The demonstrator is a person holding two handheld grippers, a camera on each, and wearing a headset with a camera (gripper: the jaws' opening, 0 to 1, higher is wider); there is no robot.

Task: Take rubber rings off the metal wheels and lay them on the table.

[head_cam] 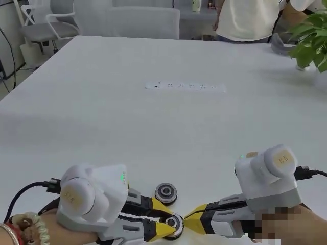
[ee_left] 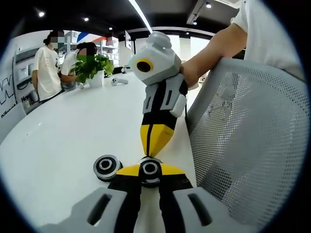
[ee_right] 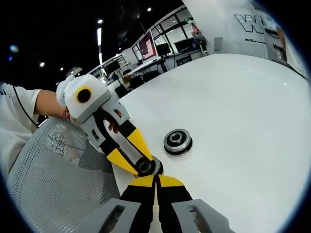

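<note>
On the white desk (head_cam: pixel 153 127), the left gripper (ee_left: pixel 146 175) squeezes a metal wheel (head_cam: pixel 172 223) from 9 o'clock, the right gripper (ee_right: pixel 155 179) (jaws pressed together) touches that wheel's edge from 3 o'clock, and a second wheel (head_cam: pixel 166 192) lies just beside it at 12 o'clock.

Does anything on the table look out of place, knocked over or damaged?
Nothing stands out. One metal wheel lies flat on the table; the left gripper clamps the other wheel, with the right gripper at its rim.

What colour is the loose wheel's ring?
Black; the wheel shows best in the right gripper view.
</note>
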